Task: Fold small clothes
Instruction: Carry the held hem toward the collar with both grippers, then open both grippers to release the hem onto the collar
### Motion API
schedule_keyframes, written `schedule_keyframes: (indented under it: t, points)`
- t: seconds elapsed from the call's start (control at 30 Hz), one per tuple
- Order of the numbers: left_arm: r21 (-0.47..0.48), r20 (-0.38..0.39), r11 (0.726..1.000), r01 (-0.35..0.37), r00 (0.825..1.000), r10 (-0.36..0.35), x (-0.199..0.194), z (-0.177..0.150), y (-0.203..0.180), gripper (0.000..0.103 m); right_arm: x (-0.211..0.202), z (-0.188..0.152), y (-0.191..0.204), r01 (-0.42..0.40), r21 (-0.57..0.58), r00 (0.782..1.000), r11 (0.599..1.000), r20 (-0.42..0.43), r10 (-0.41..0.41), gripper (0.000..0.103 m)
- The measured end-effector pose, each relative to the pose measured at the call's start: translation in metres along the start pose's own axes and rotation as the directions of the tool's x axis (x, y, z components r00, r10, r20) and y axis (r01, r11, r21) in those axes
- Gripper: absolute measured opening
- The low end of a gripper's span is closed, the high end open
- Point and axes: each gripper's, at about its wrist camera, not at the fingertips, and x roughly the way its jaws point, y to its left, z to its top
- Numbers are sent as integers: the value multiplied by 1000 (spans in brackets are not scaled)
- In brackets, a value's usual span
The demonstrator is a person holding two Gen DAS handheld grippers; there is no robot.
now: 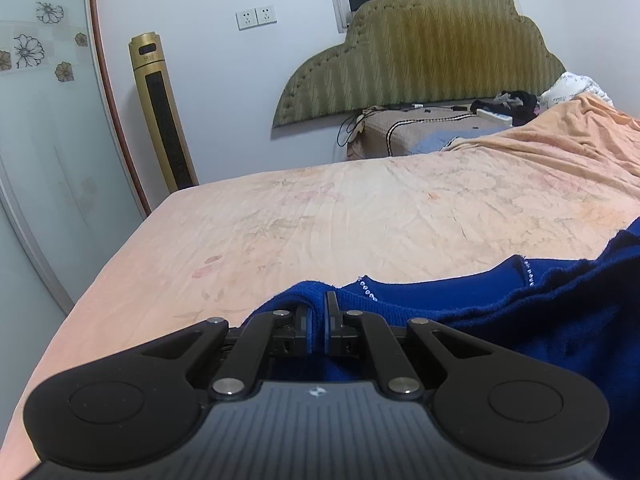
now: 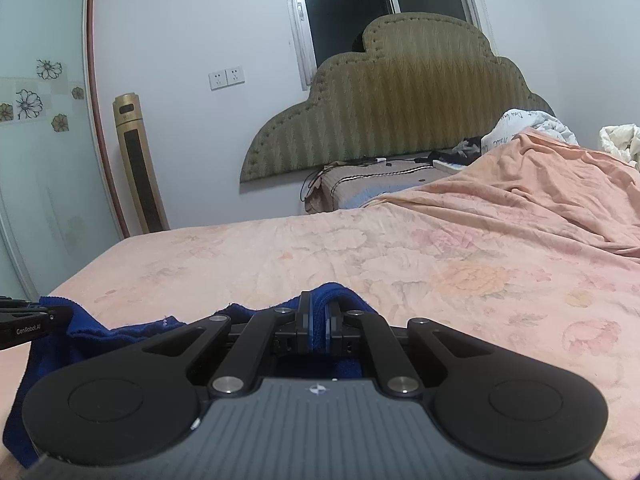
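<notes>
You hold the blue sweater [image 1: 460, 304] by its upper edge, one corner in each tool, and it hangs or drapes below and between your two hands rather than ahead of them. From the left gripper [image 1: 318, 316] the cloth runs off to the right, its neckline with a line of small beads curving away just beside the fingertips. From the right gripper [image 2: 318, 316] the same sweater [image 2: 120, 332] runs off to the left, where the tip of your left gripper [image 2: 36, 320] shows at the edge of the view. So the held edge lies crosswise between the hands, and neither hand is nearer to it: both are already on it.

Ahead of both tools lies the peach bedsheet [image 1: 320, 220], flat and bare in front of the left hand, and rumpled into a raised heap [image 2: 540, 184] further off to the right of the right hand. The headboard [image 1: 420, 52] stands well beyond.

Both grippers are clamped nearly closed, each with a fold of blue knit pinched between its pads. The fabric bunches up just past each pair of fingertips.

The coming move looks like laying the garment out on the sheet in front of you. For that, keep the held edge taut and level between the hands, and bring both forward together so the body of the sweater lands flat.
</notes>
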Motion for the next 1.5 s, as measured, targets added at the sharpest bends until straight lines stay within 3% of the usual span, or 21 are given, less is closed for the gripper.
schedule_keyframes:
  t: [0.47,0.87,1.07,1.13,1.27,1.37,1.43,1.5]
  points:
    - [17,-78,1000,6,997,-5,50,-2,-4,5,48,-10,-13,19,43,996,999,-88,-15,9]
    - [-57,-145,998,27,989,-35,85,-3,3,6,86,-20,-21,27,86,986,996,-169,-12,11]
    - [-72,-182,997,27,983,-40,94,-5,5,8,97,-24,-25,24,109,980,994,-198,-2,21]
    - [-96,-194,995,33,980,-51,96,-5,8,8,98,-24,-26,20,121,980,992,-200,4,34]
    - [-111,-206,993,37,977,-60,98,-4,11,11,98,-23,-27,36,110,981,993,-193,-14,48]
    - [-105,-204,994,30,978,-51,98,-2,12,37,95,-22,-27,39,111,980,993,-198,-17,48]
    - [-100,-184,995,10,983,-28,94,-1,13,77,91,-22,-24,32,95,980,995,-200,-13,48]
    - [-93,-146,996,-20,989,6,90,1,17,84,86,-22,-17,18,68,979,998,-201,-4,49]
